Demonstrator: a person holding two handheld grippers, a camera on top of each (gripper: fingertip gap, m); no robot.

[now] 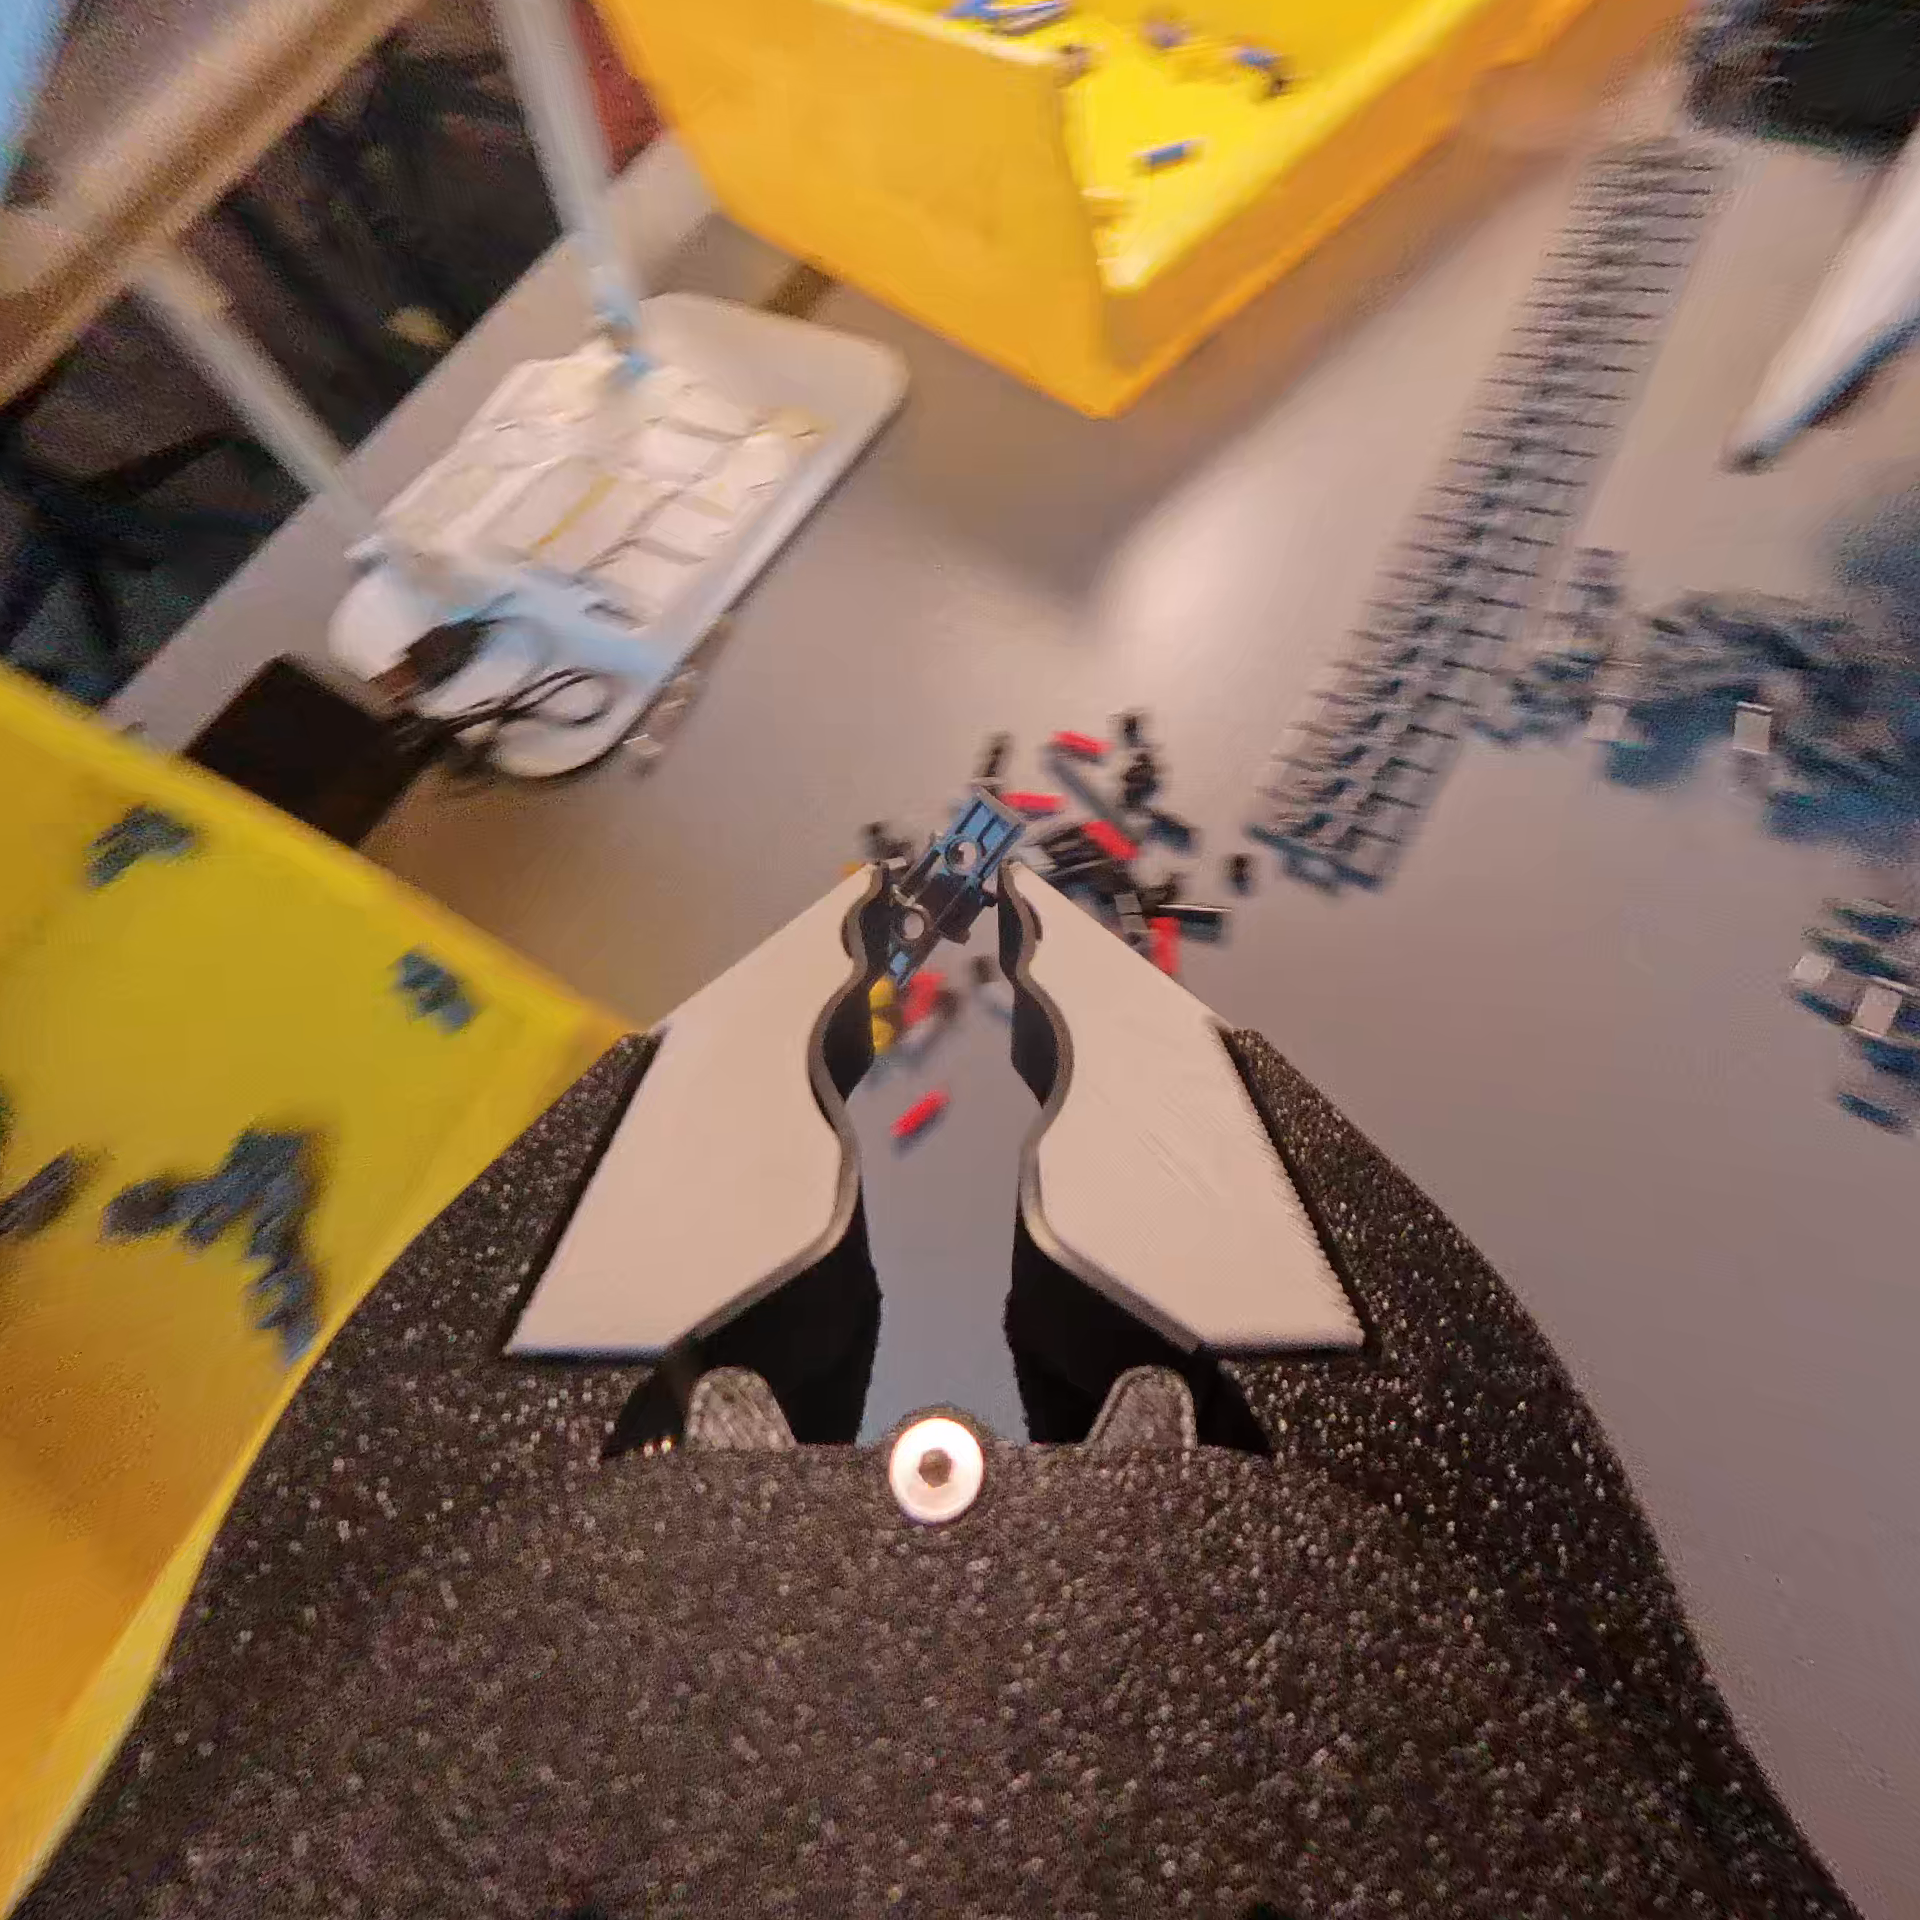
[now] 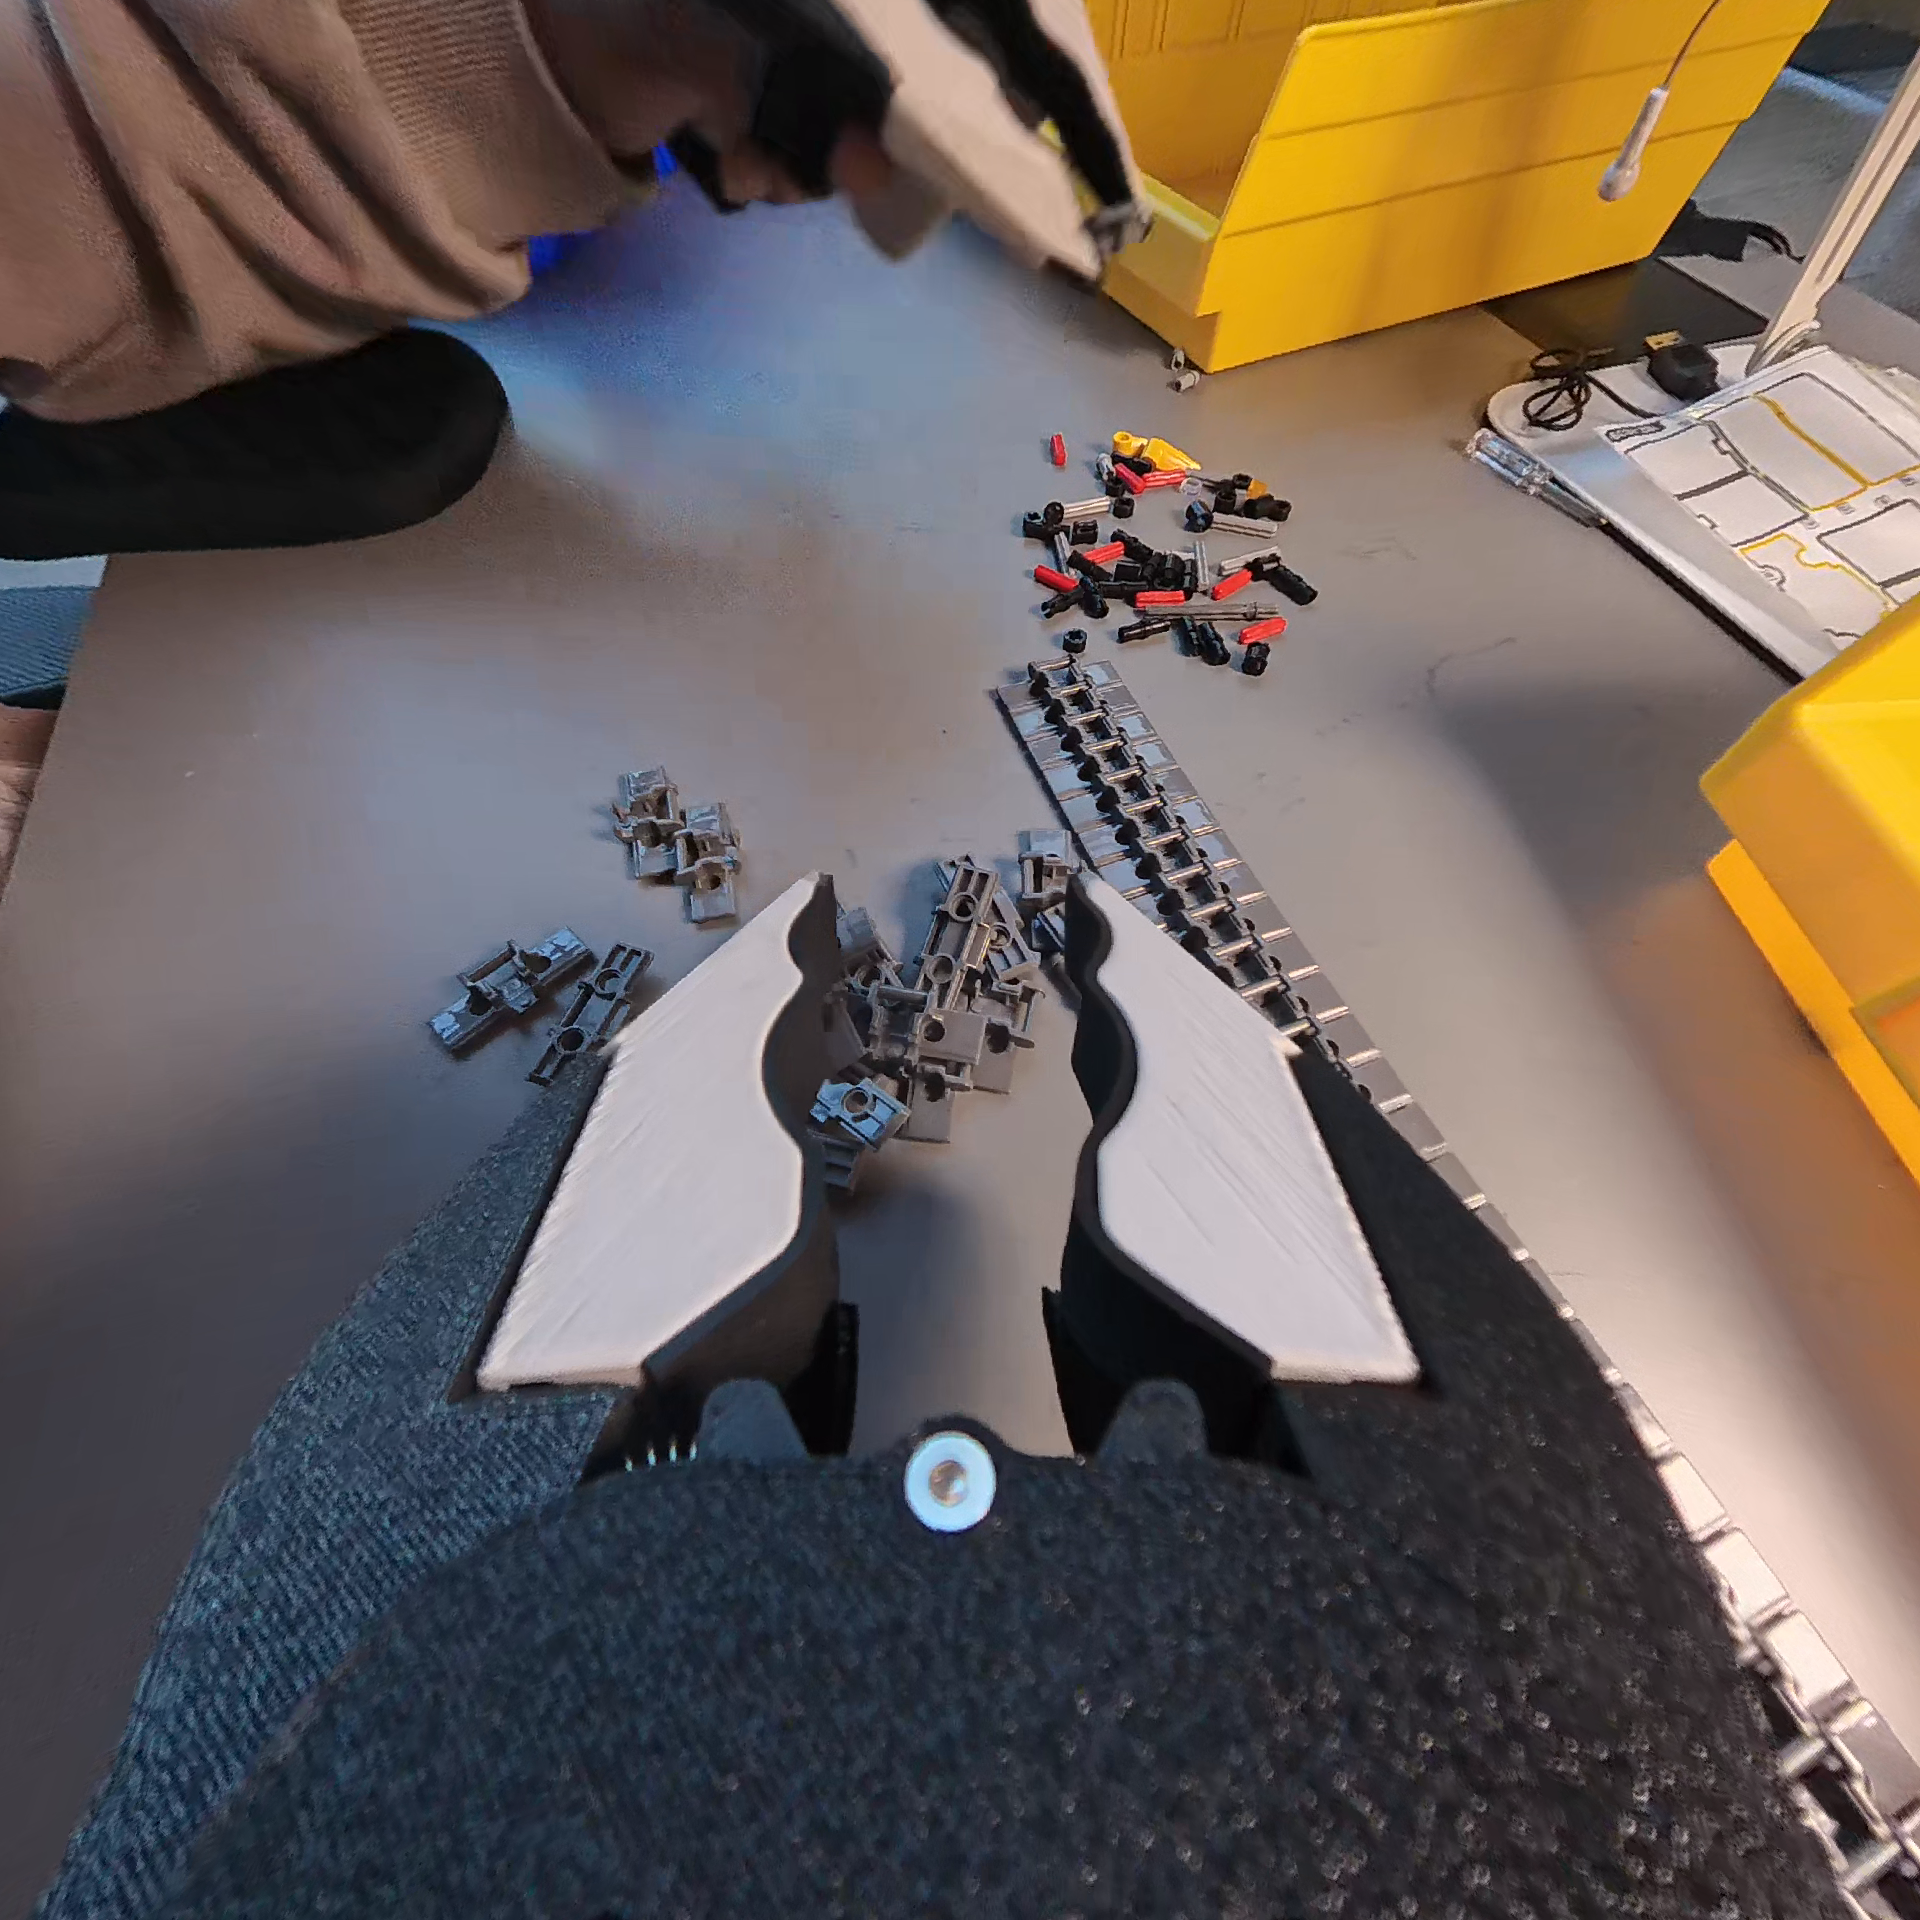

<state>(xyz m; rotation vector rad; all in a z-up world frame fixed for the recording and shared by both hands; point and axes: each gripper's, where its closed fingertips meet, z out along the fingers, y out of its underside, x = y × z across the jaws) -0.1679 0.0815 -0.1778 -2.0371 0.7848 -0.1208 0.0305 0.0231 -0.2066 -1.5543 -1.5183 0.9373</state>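
My left gripper is shut on a dark grey track link and holds it above a scatter of small red and black pins on the grey table. My right gripper is open and hovers low over a pile of dark grey track links. A long assembled track of joined links lies just right of the right gripper; it also shows blurred in the left wrist view. The left gripper also shows far off in the right wrist view, by a yellow bin.
Yellow bins stand at the back, at the right edge and at the left. An instruction sheet on a white tray lies near cables. A person's sleeve leans over the table. Loose links lie left. Left tips to right tips: about 20 cm.
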